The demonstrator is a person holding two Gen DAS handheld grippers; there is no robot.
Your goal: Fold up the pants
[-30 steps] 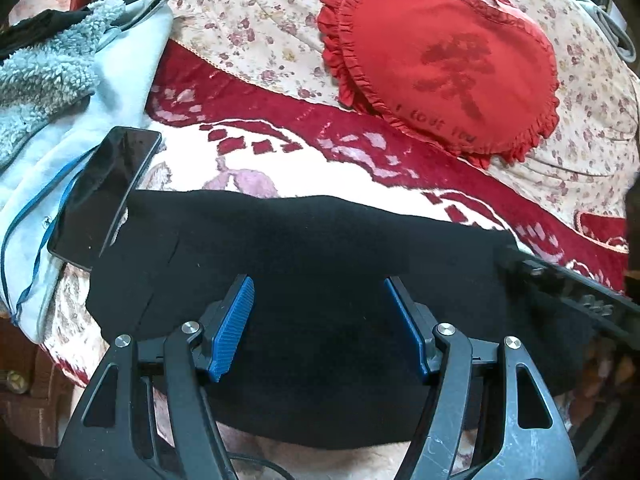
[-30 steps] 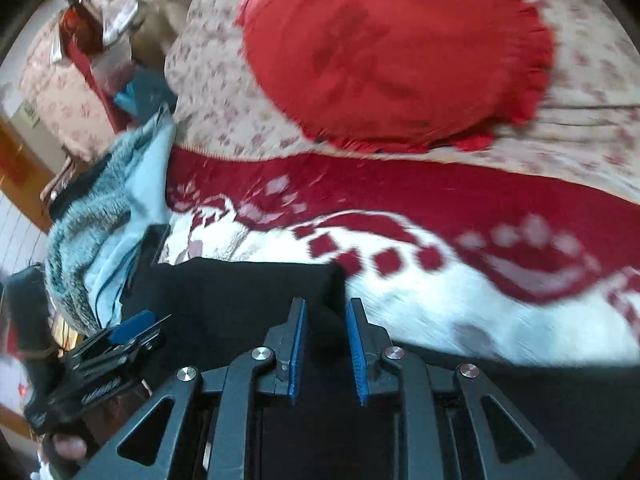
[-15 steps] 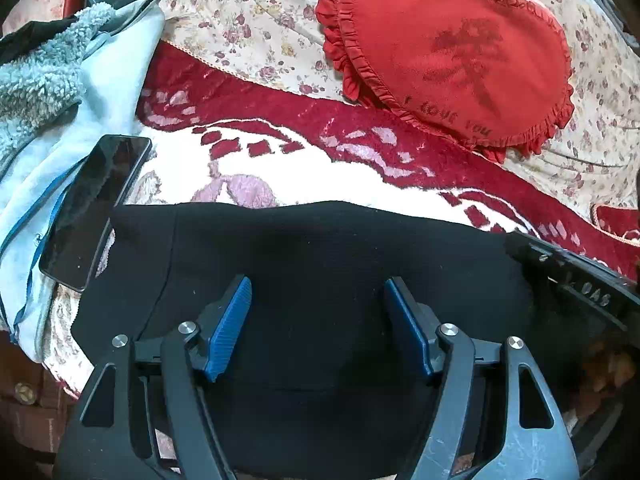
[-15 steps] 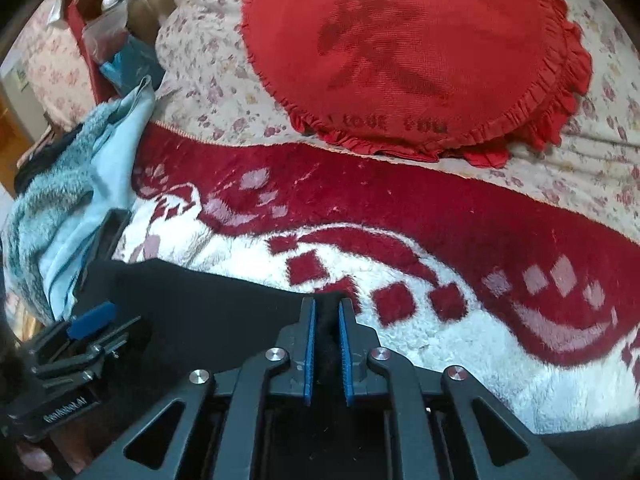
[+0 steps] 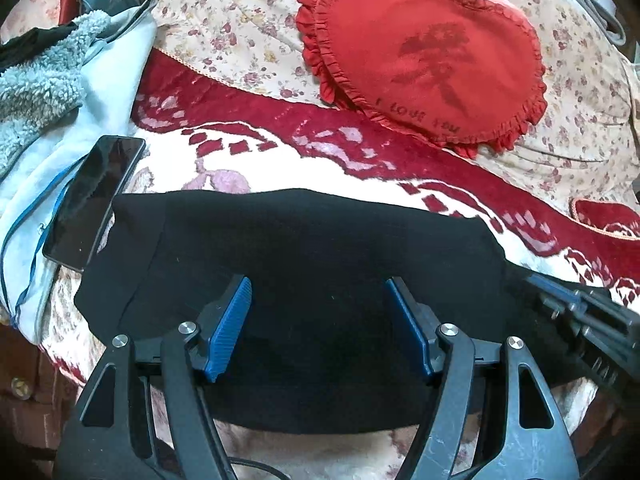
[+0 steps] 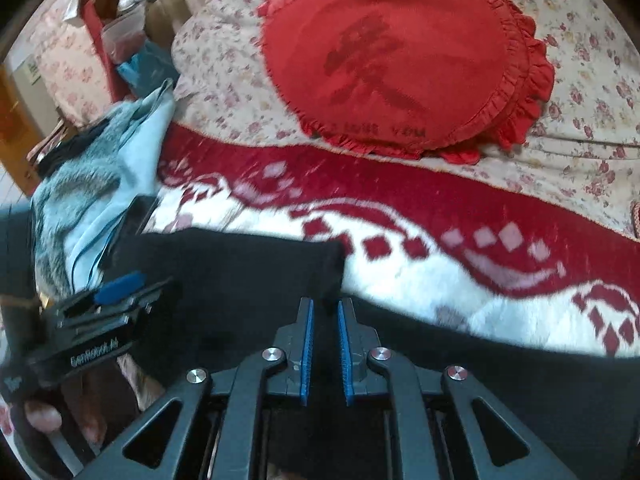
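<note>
The black pants (image 5: pixel 320 264) lie folded on the red-and-white blanket (image 5: pixel 280 168). My left gripper (image 5: pixel 318 300) is open, its blue pads spread wide just above the pants' middle, holding nothing. In the right wrist view the pants (image 6: pixel 240 272) end in a corner just ahead of my right gripper (image 6: pixel 325 308). Its jaws stand a narrow gap apart with black cloth at the tips; I cannot tell whether they pinch it. The right gripper also shows in the left wrist view (image 5: pixel 580 320) at the pants' right end. The left gripper shows in the right wrist view (image 6: pixel 104 312).
A black phone (image 5: pixel 94 200) lies beside the pants' left edge on a light blue garment (image 5: pixel 96 92). A red heart-shaped cushion (image 5: pixel 424 52) rests on the floral quilt (image 5: pixel 224 28) behind. The bed's front edge runs just below the pants.
The right gripper's jaws stood tightly together half a second ago and are now a little apart. The pants' right corner now lies ahead of them. The left gripper has stayed open over the pants.
</note>
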